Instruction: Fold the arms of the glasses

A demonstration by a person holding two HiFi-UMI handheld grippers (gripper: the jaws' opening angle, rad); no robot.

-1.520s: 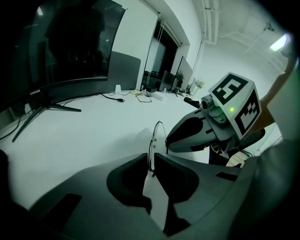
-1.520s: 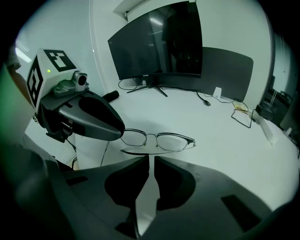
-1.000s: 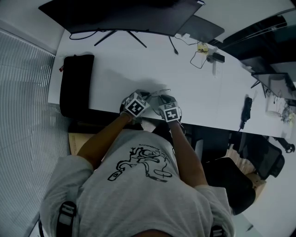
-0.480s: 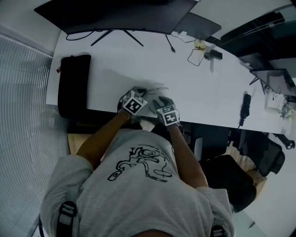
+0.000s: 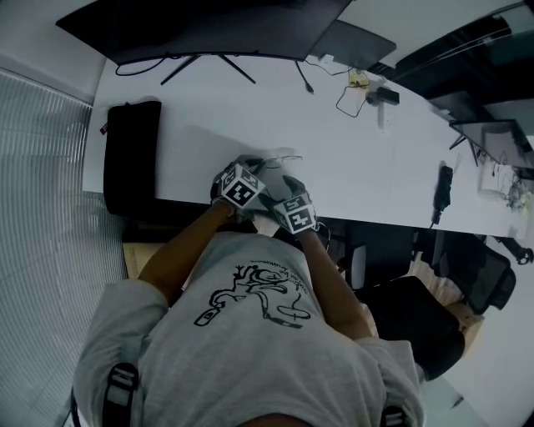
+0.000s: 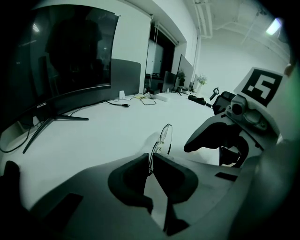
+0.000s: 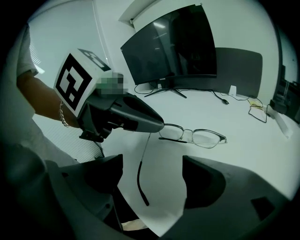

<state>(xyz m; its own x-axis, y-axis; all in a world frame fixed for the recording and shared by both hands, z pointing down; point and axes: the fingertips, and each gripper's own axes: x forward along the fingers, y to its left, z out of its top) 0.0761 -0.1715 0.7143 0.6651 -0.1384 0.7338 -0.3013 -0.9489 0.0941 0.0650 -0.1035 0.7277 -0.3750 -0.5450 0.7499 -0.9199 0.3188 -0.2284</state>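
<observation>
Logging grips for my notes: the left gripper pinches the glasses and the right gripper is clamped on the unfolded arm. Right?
Not quite. The right gripper is open: the right gripper view shows its jaws, which have just been opening, wide apart, the unfolded arm between them untouched. The left gripper does pinch the glasses.

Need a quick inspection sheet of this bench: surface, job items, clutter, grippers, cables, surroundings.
Surface: white table, monitor at the far side.
Job's things: glasses at the near edge; one arm sticks out unfolded, the other looks folded behind the lenses.
Clutter: black pouch at the left end; dark handset-like thing at the right edge.
Grippers: left hand-held gripper shut on the glasses' frame; right hand-held gripper open, jaws have just been opening, unfolded arm between them untouched.
Cables: loose cables near the monitor.
Surroundings: dark chair on the right.
</observation>
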